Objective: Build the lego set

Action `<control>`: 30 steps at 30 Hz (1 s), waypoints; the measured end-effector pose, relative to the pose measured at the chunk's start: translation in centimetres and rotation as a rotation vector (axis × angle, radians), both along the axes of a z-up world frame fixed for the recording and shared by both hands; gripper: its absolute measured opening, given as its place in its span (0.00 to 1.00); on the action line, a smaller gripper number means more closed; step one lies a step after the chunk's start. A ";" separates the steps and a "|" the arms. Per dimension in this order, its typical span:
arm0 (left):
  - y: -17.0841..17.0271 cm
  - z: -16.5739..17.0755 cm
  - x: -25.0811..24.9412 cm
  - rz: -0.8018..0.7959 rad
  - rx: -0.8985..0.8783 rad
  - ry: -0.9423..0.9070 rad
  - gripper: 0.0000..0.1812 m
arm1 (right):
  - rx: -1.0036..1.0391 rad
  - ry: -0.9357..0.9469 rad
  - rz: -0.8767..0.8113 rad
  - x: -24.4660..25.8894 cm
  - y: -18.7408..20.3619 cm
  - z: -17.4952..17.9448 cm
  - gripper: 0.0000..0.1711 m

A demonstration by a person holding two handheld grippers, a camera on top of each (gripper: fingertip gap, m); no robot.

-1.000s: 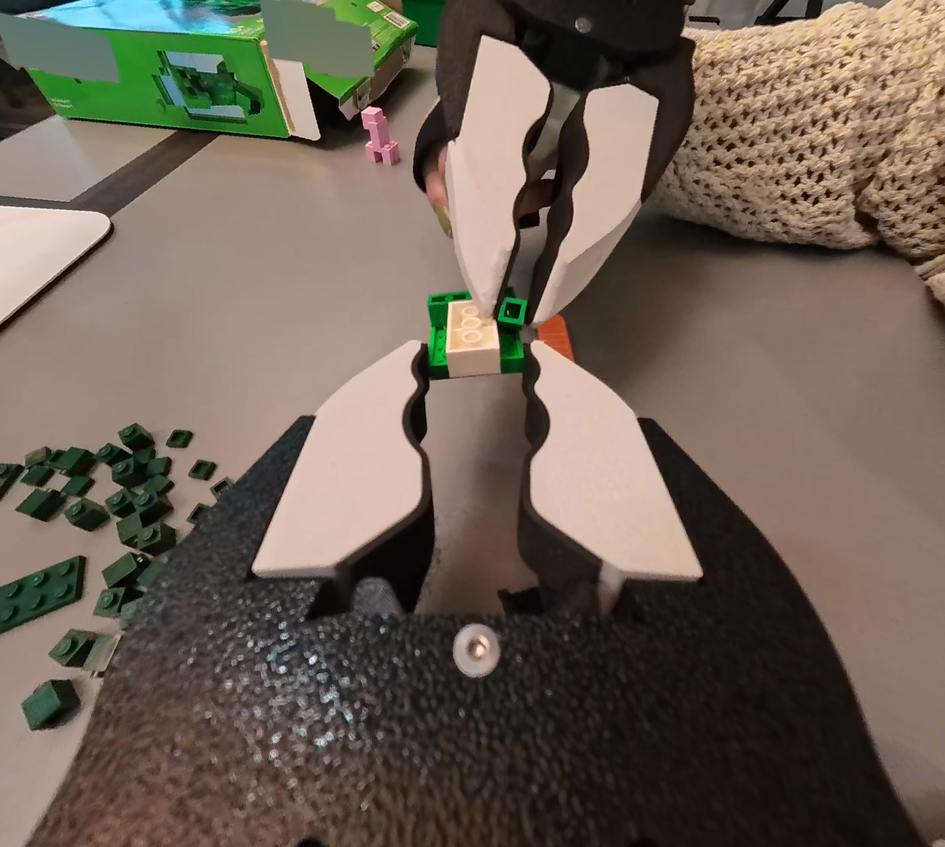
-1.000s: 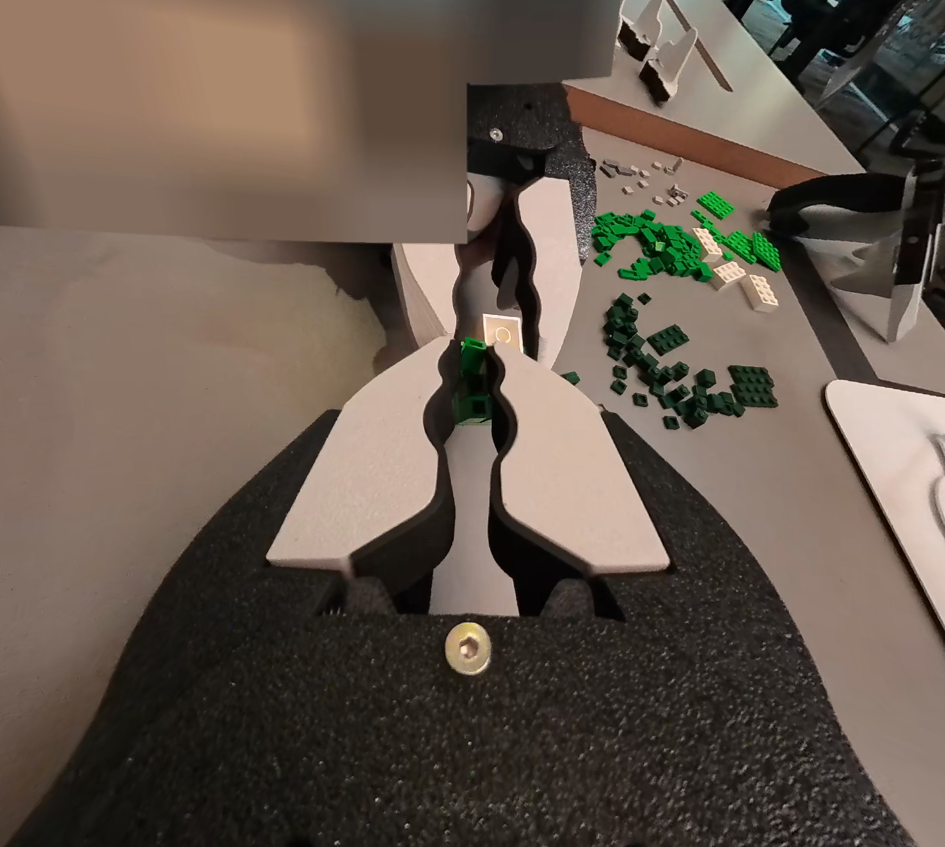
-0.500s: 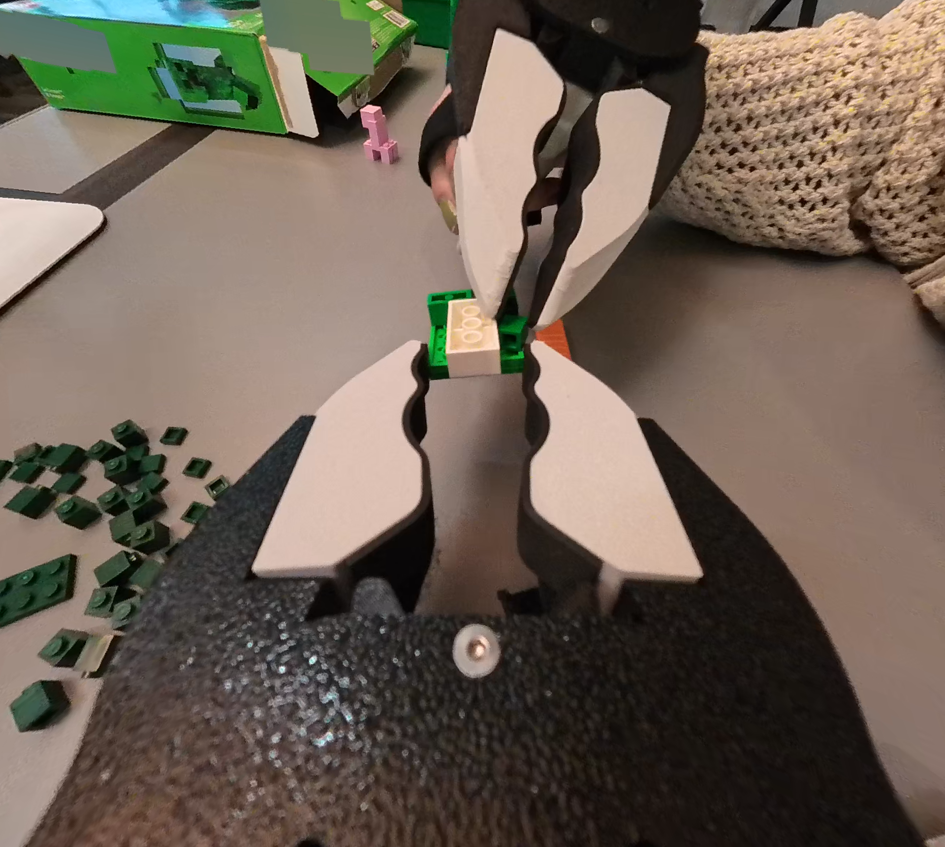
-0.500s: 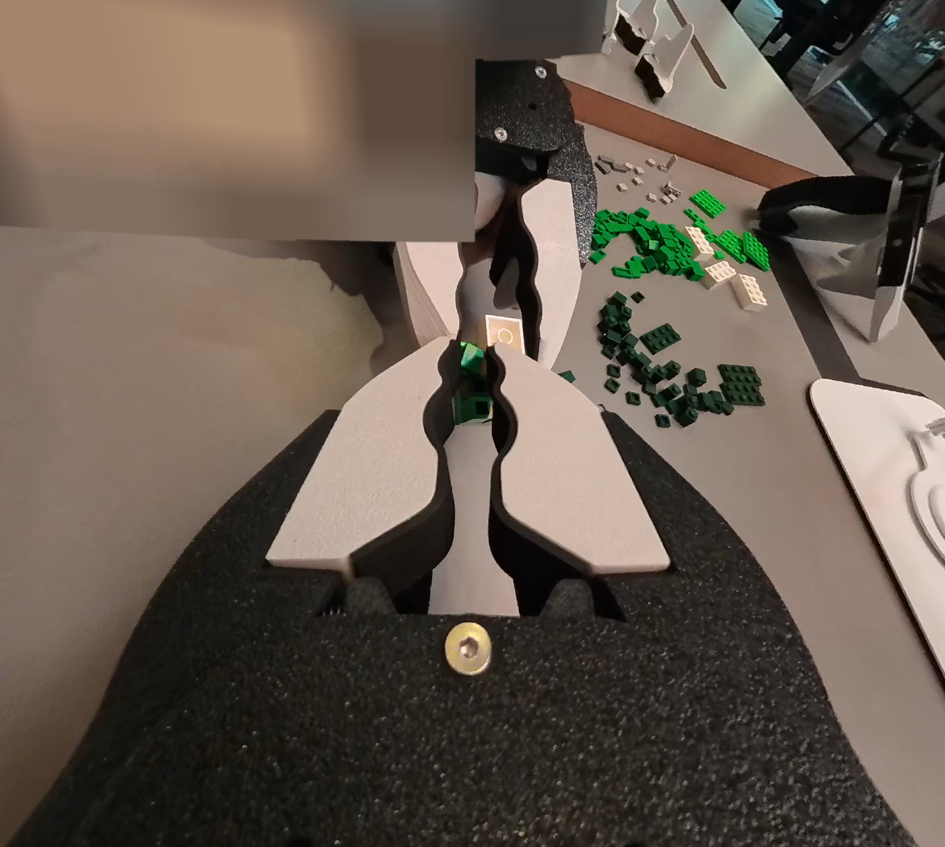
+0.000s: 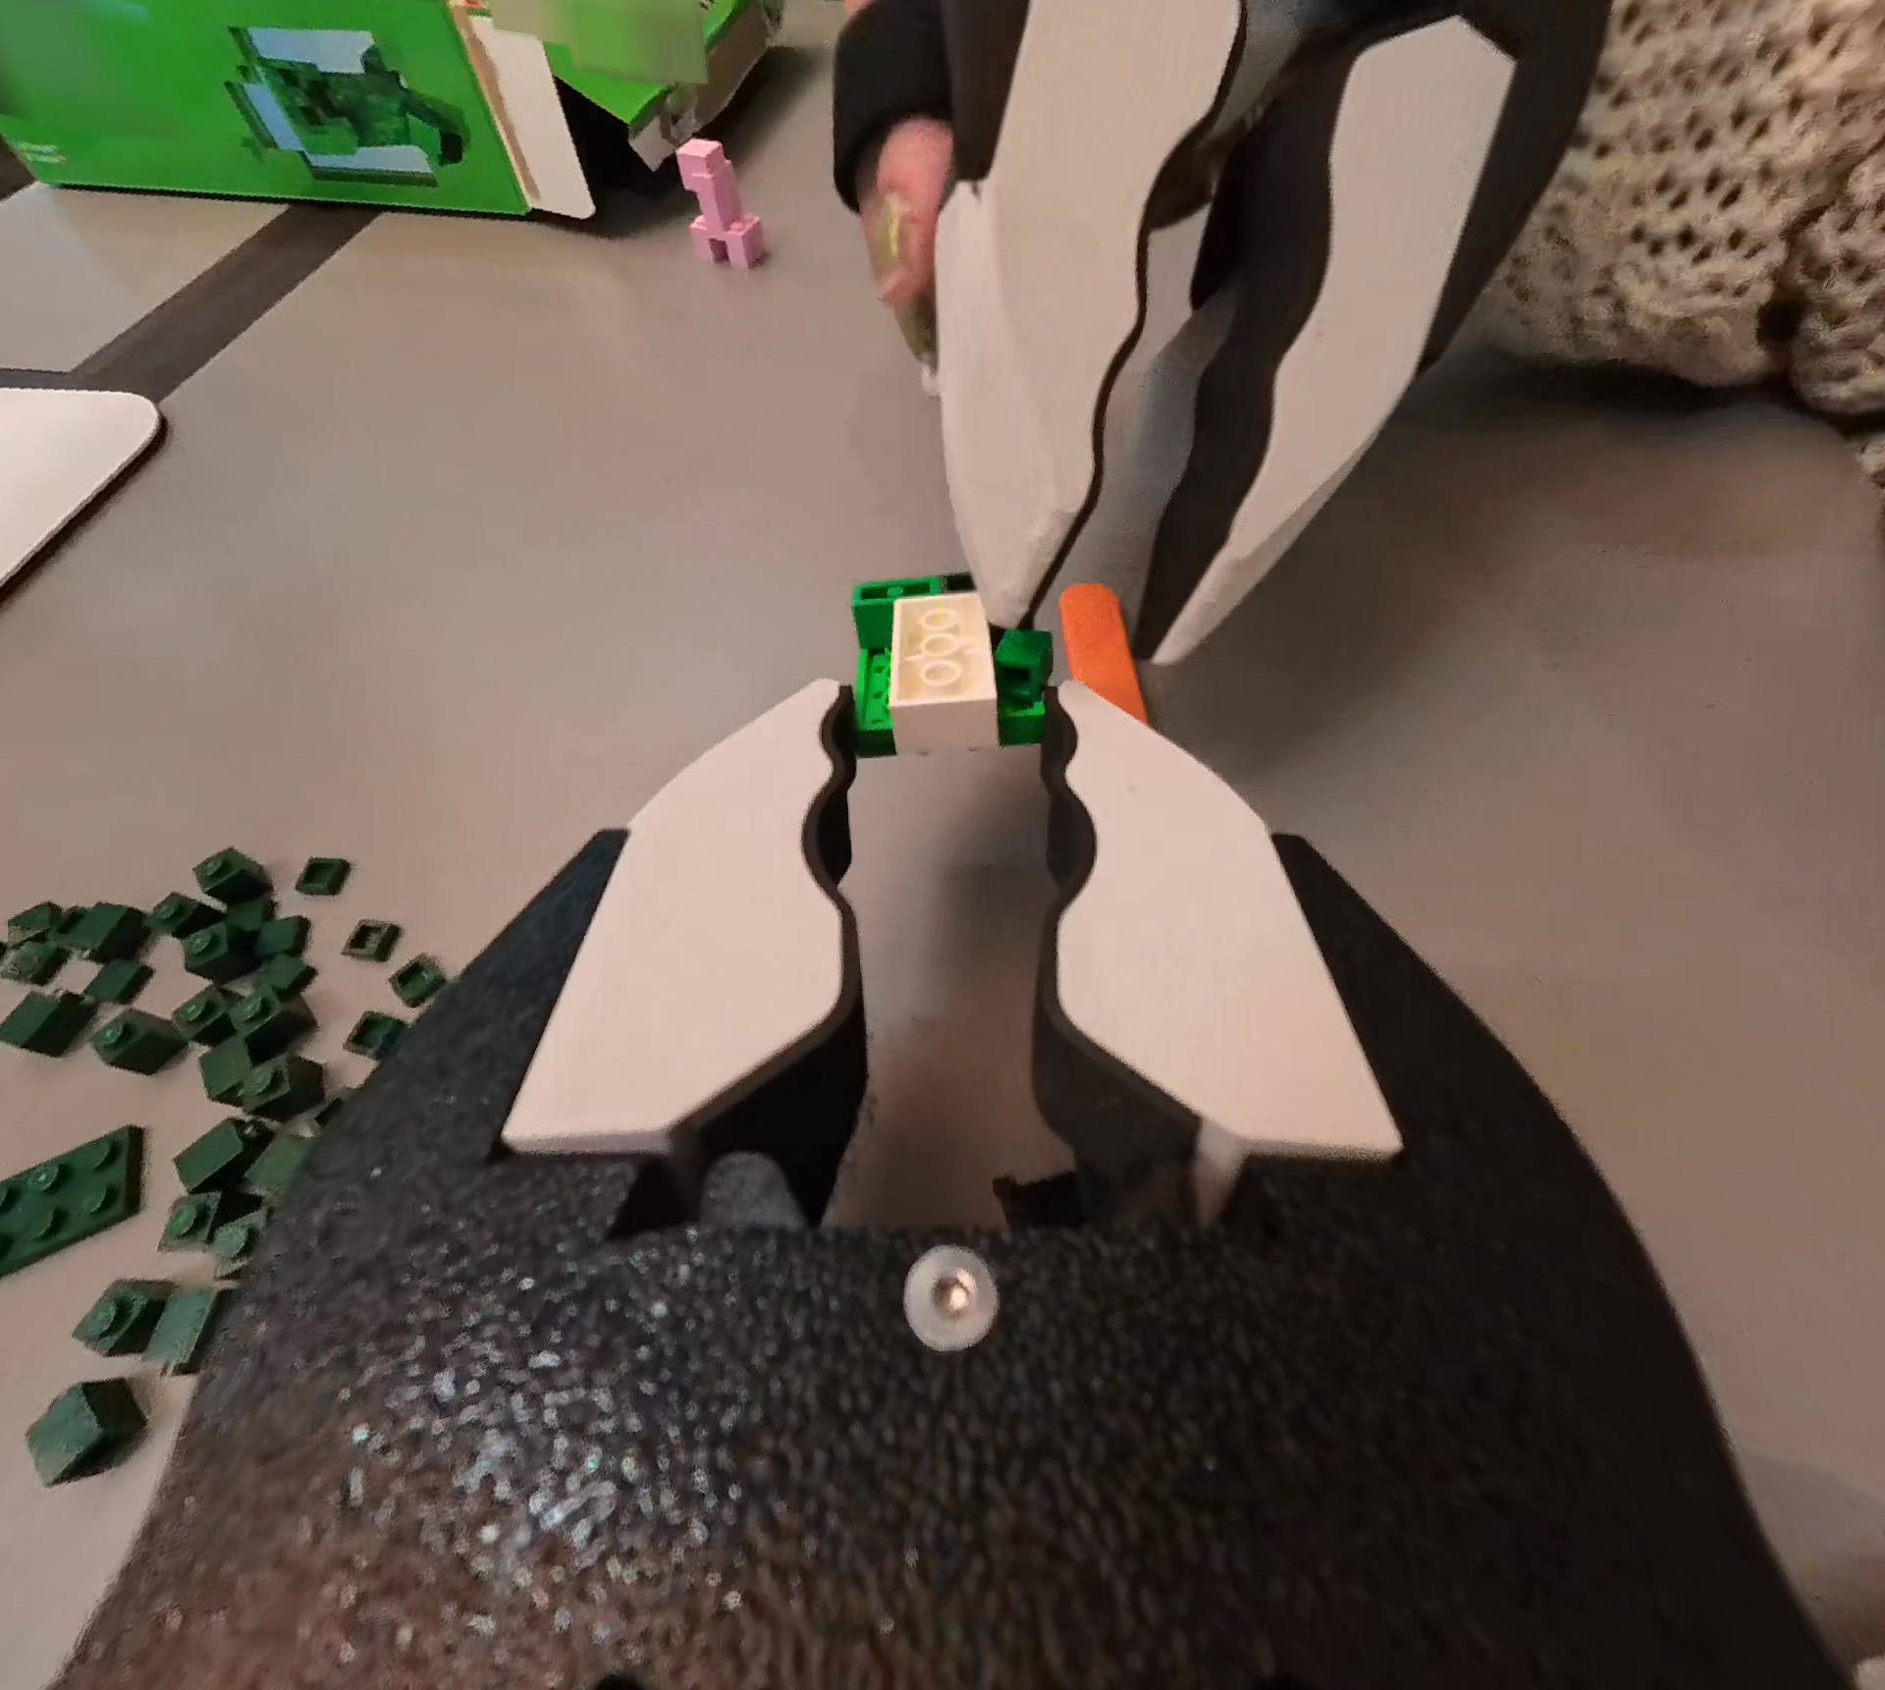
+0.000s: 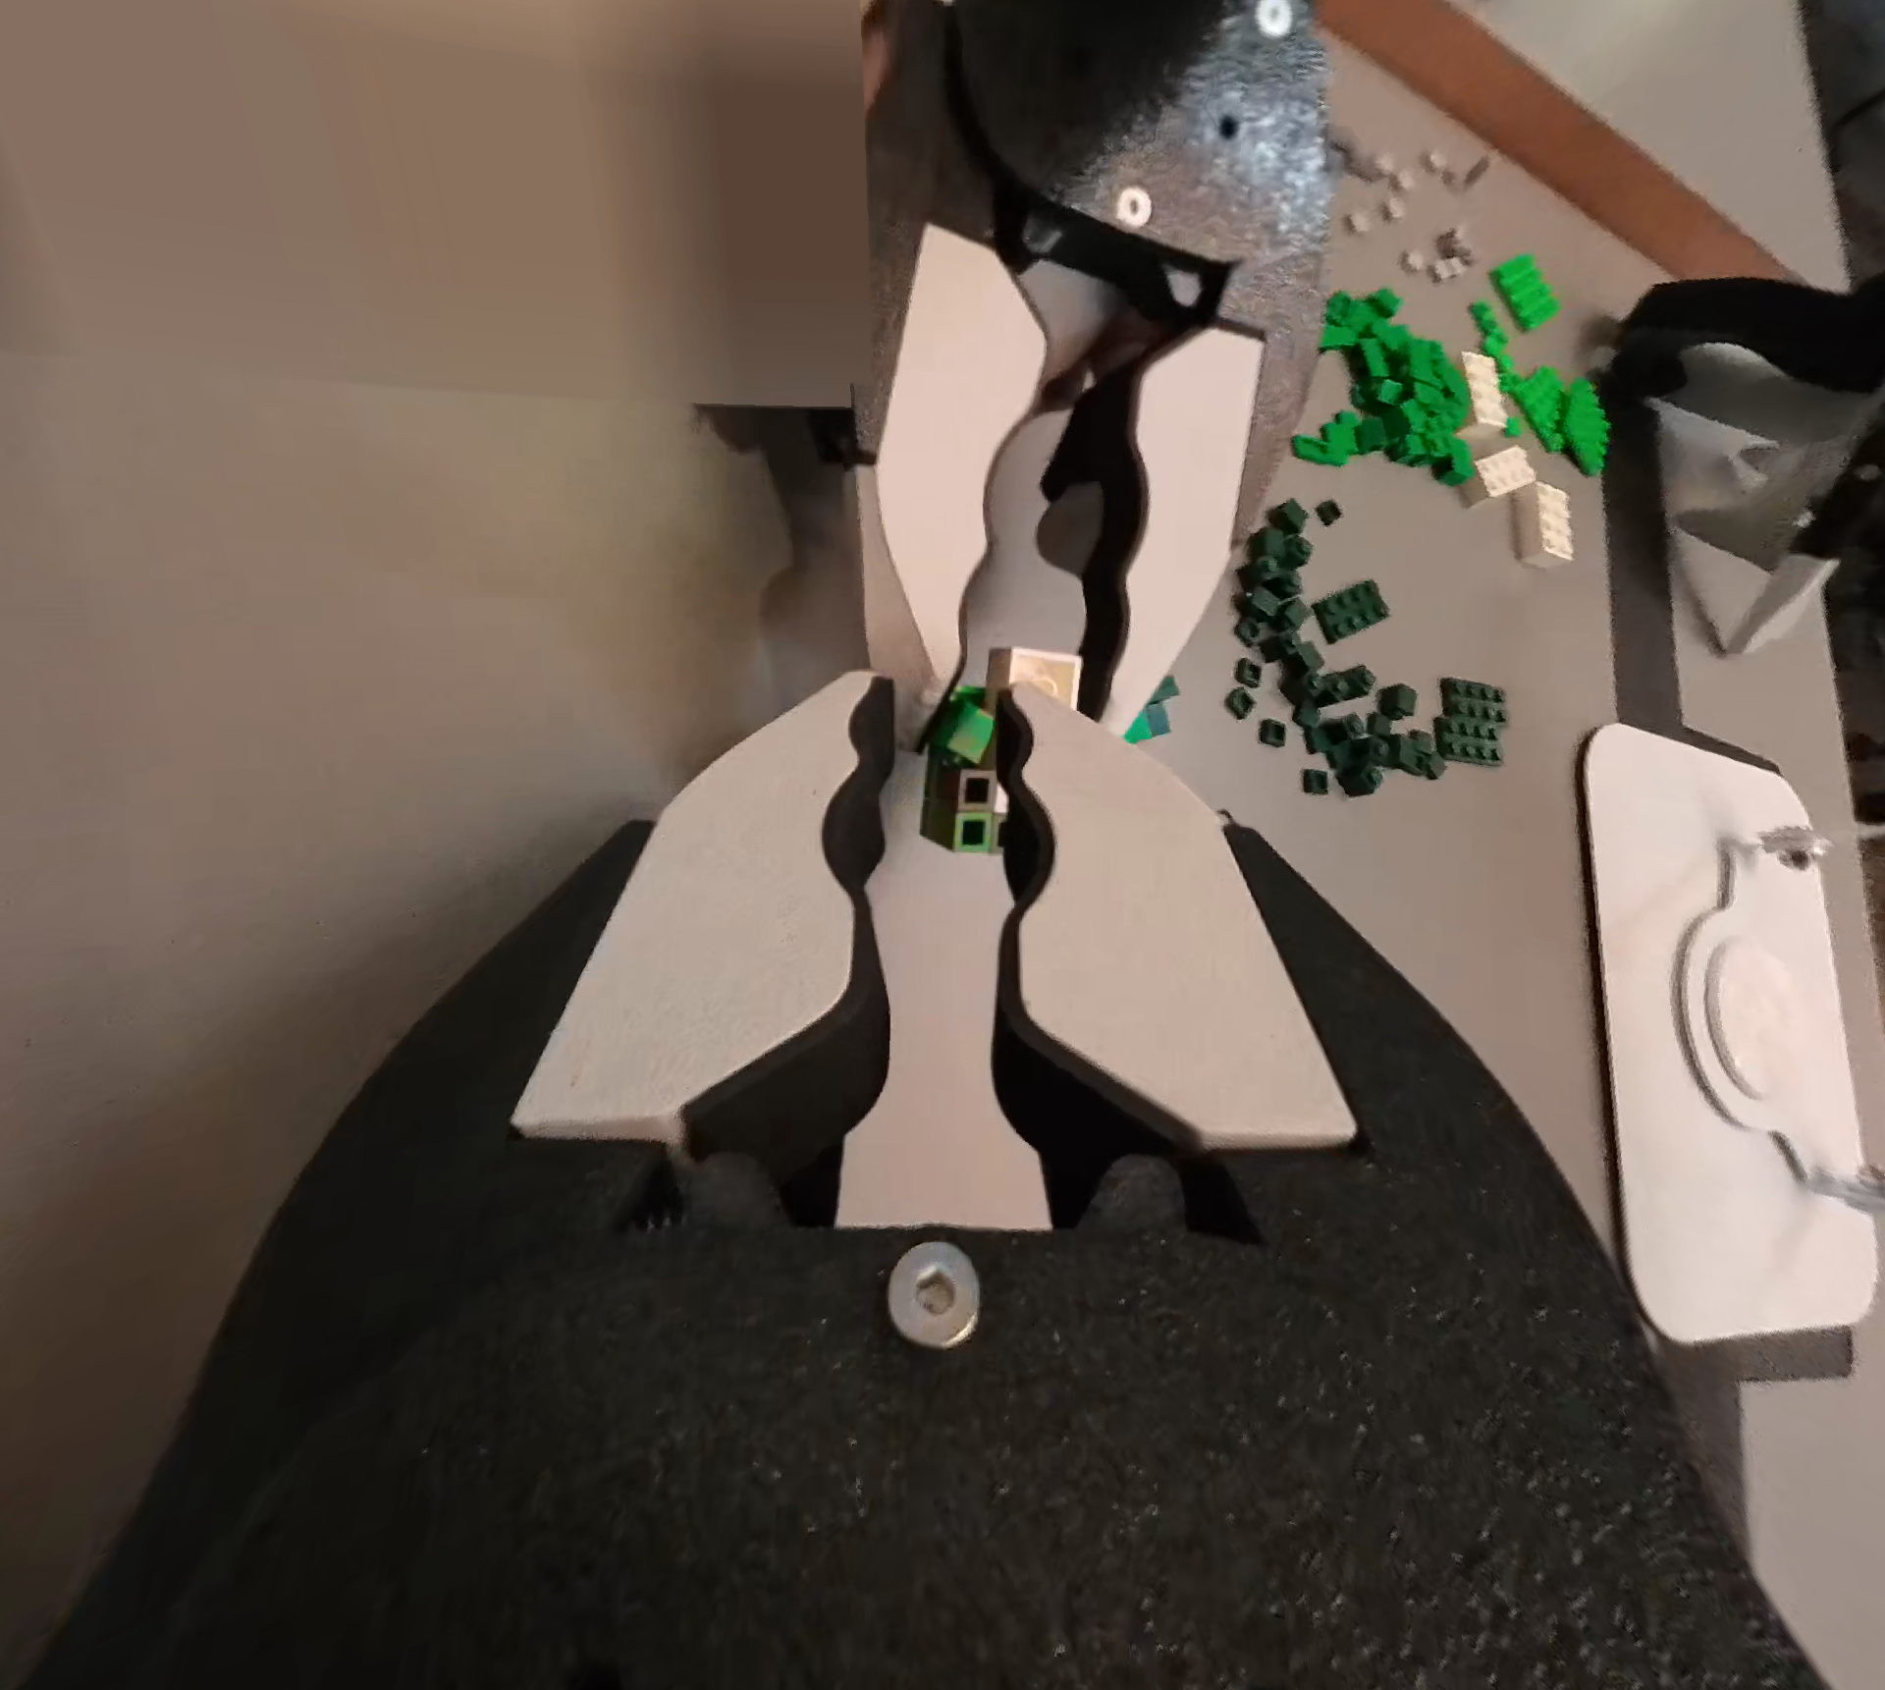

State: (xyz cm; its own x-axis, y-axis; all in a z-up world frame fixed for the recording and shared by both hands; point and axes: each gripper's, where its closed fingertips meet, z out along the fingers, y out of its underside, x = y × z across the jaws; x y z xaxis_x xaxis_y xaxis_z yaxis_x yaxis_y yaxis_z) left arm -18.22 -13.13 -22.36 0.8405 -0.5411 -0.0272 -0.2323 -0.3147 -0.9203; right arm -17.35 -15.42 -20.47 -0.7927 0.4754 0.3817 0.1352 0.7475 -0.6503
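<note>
My left gripper point(image 5: 949, 723) is shut on a small green and white lego assembly point(image 5: 944, 672) and holds it just above the grey table. My right gripper point(image 5: 1081, 631) comes down from above with its jaws apart. One of its fingertips point(image 5: 1005, 590) is next to a small dark green piece point(image 5: 1025, 657) that sits on the assembly's right side. In the right wrist view the right gripper point(image 6: 944, 692) stands over the assembly point(image 6: 964, 810), with a tilted green piece point(image 6: 964, 728) between its tips. The left gripper point(image 6: 1030, 682) shows beyond it.
A green lego box point(image 5: 255, 60) and a pink figure point(image 5: 724, 202) stand at the back left. An orange piece point(image 5: 1097, 651) lies behind the assembly. Dark green pieces point(image 6: 1316, 651), bright green pieces point(image 6: 1397, 396) and white bricks point(image 6: 1510, 478) lie loose. A white pad point(image 6: 1734, 1029) lies nearby. My left and right fingertips are right by each other. The left tips stand about 25 cm off the pink figure point(image 5: 724, 202).
My right gripper's jaws have widened and let go of the small green piece on the assembly. The left gripper has kept its hold.
</note>
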 end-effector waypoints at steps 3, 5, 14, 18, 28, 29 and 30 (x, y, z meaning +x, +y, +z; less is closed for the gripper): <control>0.0 -0.2 0.2 -0.009 -0.009 0.017 0.19 | 0.087 -0.070 0.034 0.5 -0.1 -0.4 0.13; 0.0 -0.3 0.2 -0.011 -0.013 0.024 0.19 | 0.147 -0.112 0.049 0.8 -0.1 -0.7 0.14; 0.0 -0.6 0.3 -0.013 -0.030 0.036 0.19 | 0.230 -0.111 0.099 0.8 -0.6 -1.4 0.14; 0.0 -0.6 0.3 -0.014 -0.030 0.035 0.19 | 0.226 -0.105 0.081 0.7 -0.6 -1.4 0.14; 0.0 -0.5 0.3 -0.008 -0.026 0.028 0.19 | 0.280 -0.098 0.058 0.4 -0.1 -1.4 0.12; 0.0 -0.5 0.2 -0.007 -0.025 0.024 0.19 | 0.283 -0.091 0.052 0.3 0.0 -1.3 0.12; 0.0 -0.4 0.2 -0.008 -0.023 0.020 0.19 | 0.282 -0.086 0.044 0.3 0.1 -1.2 0.12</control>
State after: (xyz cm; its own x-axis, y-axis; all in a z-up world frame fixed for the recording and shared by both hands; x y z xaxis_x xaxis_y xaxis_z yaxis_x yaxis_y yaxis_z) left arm -17.98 -13.13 -22.78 0.8358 -0.5481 -0.0316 -0.2534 -0.3340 -0.9079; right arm -17.04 -15.28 -21.62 -0.8456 0.3244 0.4240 0.1443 0.9035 -0.4035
